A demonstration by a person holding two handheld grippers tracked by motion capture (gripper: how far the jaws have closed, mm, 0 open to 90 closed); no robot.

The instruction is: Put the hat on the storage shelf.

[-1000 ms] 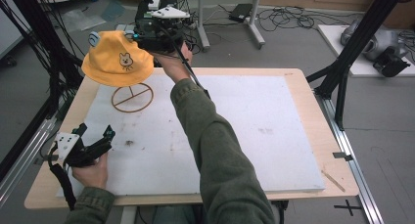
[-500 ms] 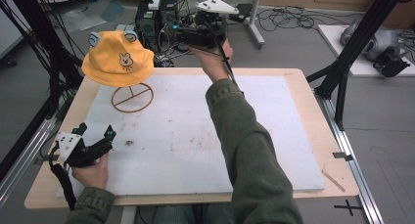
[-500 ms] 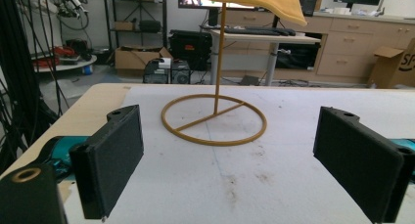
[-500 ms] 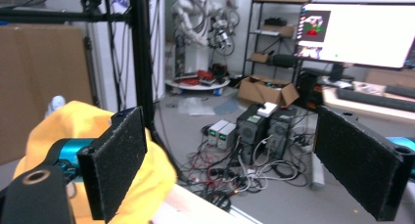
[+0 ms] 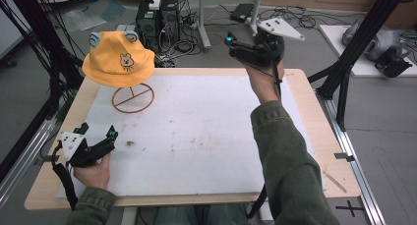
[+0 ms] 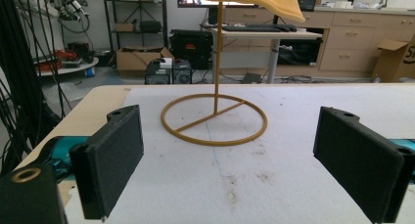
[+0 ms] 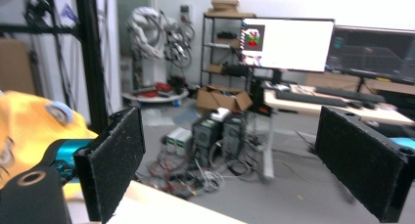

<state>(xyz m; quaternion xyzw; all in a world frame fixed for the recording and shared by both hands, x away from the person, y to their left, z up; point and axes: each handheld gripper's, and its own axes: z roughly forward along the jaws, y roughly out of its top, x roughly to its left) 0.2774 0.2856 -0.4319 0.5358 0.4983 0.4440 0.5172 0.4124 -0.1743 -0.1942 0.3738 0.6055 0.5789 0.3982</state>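
Hat (image 5: 118,58): yellow bucket hat with a small animal face on the front and two blue-grey ears on top, sitting on a thin gold wire stand (image 5: 133,97) at the far-left corner of the table (image 5: 305,95). Stand's round ring base rests flat on the white mat (image 5: 196,136), upright post going up into the hat. Hat brim droops around the post, well clear of the mat.

Left gripper (image 5: 96,146) is low at the near-left of the table, held in the person's left hand (image 5: 92,171), just above or on the mat, can't tell which. Pointing toward the stand but well apart from it. In the left gripper view its jaws are spread wide, nothing between them, ring base centred in the gap farther off.

Right gripper (image 5: 236,47) is raised in the air over the far edge of the table, right of centre, in the right hand (image 5: 263,82), arm in a green sleeve (image 5: 290,161). Jaws spread wide, empty. Right gripper view is slightly blurred: hat at the left edge, computer towers (image 7: 215,131) on the floor and a lit monitor (image 7: 286,43) beyond.

Mat has a few brown stains near the middle.
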